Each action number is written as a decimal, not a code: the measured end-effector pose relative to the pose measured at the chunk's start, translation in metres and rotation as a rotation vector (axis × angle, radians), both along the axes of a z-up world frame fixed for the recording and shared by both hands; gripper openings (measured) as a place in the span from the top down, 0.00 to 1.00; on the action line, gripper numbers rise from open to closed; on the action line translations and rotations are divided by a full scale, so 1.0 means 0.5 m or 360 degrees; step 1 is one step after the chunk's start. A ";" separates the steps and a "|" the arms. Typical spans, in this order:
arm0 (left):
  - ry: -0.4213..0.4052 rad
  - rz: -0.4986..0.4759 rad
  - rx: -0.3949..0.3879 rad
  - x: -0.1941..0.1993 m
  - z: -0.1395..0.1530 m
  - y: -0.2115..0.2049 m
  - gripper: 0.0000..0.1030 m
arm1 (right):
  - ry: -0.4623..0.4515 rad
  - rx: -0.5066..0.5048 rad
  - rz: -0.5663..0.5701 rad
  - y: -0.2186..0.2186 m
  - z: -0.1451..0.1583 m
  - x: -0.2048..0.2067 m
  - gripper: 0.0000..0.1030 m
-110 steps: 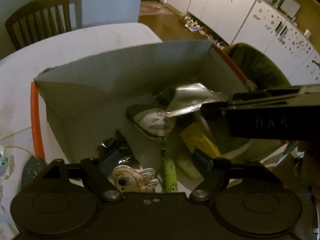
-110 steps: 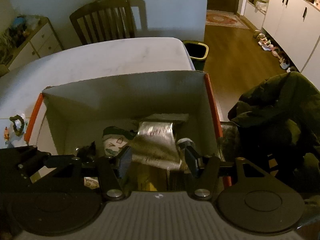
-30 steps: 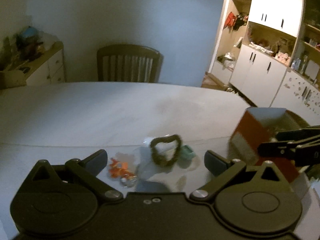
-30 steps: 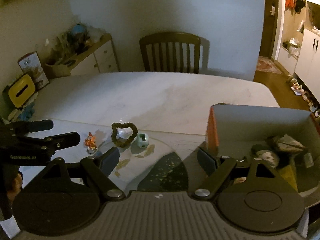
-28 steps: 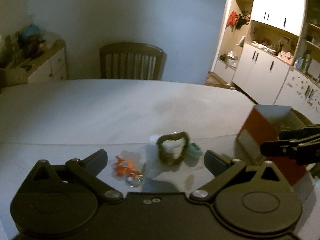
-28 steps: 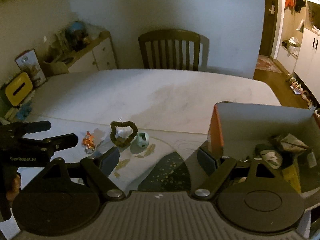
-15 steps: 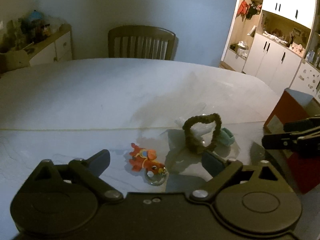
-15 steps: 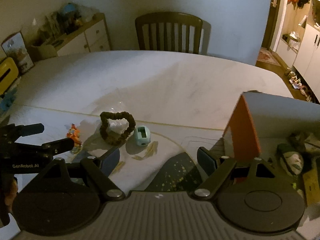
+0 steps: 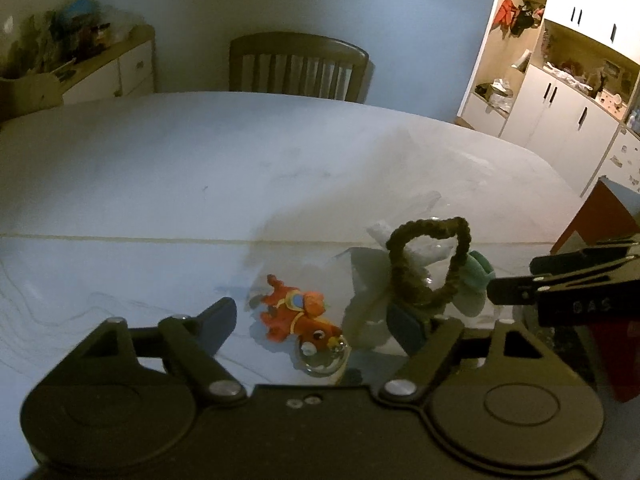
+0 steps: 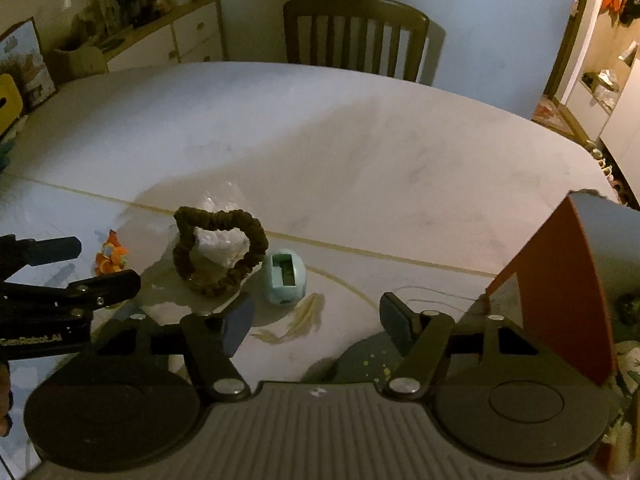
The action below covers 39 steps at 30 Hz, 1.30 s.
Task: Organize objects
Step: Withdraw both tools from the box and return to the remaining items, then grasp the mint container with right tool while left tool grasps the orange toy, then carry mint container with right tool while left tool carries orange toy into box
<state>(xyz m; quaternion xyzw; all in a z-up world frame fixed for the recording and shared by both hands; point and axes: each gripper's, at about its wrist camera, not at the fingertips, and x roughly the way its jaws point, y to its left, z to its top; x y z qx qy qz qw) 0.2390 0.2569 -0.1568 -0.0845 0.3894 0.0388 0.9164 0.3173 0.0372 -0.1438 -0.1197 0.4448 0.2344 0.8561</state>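
Observation:
A small orange toy keychain (image 9: 298, 315) lies on the white table between the open jaws of my left gripper (image 9: 316, 322). It also shows in the right wrist view (image 10: 111, 258). A brown scrunchie (image 9: 426, 264) rests on a clear plastic bag just right of it, also in the right wrist view (image 10: 220, 248). A mint green plastic object (image 10: 285, 277) lies beside the scrunchie. My right gripper (image 10: 314, 320) is open and empty, just in front of the mint object. The cardboard box (image 10: 560, 288) with an orange side stands at the right.
The white table (image 10: 320, 128) stretches back to a wooden chair (image 10: 356, 36). A sideboard with clutter (image 10: 152, 28) stands at the back left. White cabinets (image 9: 560, 112) line the right wall. My right gripper shows in the left wrist view (image 9: 560, 284).
Both grippers left the box and moved left to the loose items on the table. My left gripper has come down close around the orange keychain. My right gripper has neared the mint object.

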 end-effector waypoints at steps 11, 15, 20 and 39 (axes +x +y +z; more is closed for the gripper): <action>0.0025 0.0031 0.0002 0.013 -0.012 0.001 0.34 | 0.0017 -0.0030 0.0083 0.024 -0.028 0.017 0.51; 0.0027 0.0025 0.0023 0.012 -0.011 -0.003 0.43 | 0.0014 -0.0034 0.0089 0.032 -0.032 0.022 0.53; 0.0026 0.0026 -0.0002 0.010 -0.006 0.001 0.56 | 0.0022 -0.0019 0.0090 0.038 -0.036 0.027 0.61; 0.0060 0.0004 -0.0067 -0.006 0.005 -0.005 0.63 | 0.0049 0.0054 -0.0013 0.019 -0.020 -0.011 0.71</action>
